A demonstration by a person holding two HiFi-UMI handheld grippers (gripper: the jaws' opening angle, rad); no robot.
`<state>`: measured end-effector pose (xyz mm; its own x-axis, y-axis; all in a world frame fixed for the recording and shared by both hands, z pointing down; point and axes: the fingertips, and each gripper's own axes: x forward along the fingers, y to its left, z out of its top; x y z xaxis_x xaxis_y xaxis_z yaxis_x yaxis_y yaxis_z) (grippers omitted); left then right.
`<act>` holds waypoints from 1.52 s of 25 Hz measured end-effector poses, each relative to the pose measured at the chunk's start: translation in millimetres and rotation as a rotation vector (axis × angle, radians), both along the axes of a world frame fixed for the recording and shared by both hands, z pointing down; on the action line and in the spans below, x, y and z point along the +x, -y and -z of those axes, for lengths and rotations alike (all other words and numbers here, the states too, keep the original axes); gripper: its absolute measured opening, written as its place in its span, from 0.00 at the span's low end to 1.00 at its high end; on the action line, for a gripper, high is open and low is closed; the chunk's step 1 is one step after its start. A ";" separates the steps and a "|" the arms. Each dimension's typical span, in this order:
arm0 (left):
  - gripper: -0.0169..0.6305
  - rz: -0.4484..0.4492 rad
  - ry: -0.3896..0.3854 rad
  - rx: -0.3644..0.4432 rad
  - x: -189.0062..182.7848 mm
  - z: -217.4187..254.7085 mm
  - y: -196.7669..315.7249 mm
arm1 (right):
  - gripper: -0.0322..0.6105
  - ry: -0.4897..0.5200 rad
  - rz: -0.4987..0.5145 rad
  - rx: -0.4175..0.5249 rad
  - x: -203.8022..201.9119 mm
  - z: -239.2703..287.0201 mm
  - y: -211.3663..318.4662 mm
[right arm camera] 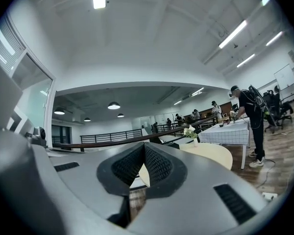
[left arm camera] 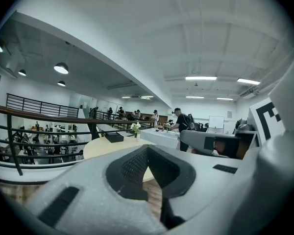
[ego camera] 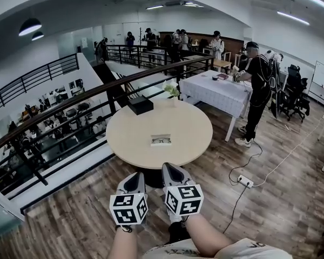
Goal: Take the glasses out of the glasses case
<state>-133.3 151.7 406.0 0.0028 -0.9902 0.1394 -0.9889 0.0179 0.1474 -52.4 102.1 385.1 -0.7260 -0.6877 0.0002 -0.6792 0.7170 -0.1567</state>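
The left gripper (ego camera: 135, 179) and the right gripper (ego camera: 171, 171) sit side by side, close to the person's forearms and above the wooden floor (ego camera: 70, 215). Both point toward the round counter (ego camera: 132, 139) and are short of its near edge. In each gripper view the jaws are pressed together at the tips, with nothing between them.

The glasses case (ego camera: 161, 140) lies flat near the middle of the counter, well apart from both grippers. It is a pale rectangle with a dark shape like glasses frames showing in it, though it is too small to tell whether it is open. At the counter's far edge stands a black box (ego camera: 140, 105), with a small vase of flowers (ego camera: 173, 91) to its right.

A power strip (ego camera: 244, 181) lies on the floor to the right. Beyond it, a person in dark clothes (ego camera: 257, 85) stands at a white-clothed table (ego camera: 216, 93). A dark railing (ego camera: 70, 104) curves behind the counter.
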 end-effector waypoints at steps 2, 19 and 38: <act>0.05 -0.001 0.005 0.001 -4.3 0.4 13.1 | 0.07 0.015 -0.011 0.008 -2.4 2.9 14.5; 0.05 -0.054 0.021 -0.035 -10.9 -19.2 196.1 | 0.07 0.024 -0.018 -0.017 -19.2 -16.0 187.5; 0.05 -0.031 0.098 -0.111 -49.3 -31.7 436.4 | 0.07 -0.033 0.075 -0.092 -69.5 -52.4 421.6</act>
<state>-182.6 -284.7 437.6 0.0141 -0.9684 0.2489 -0.9988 -0.0019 0.0492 -121.9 -319.5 437.5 -0.7742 -0.6271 0.0856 -0.6299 0.7500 -0.2020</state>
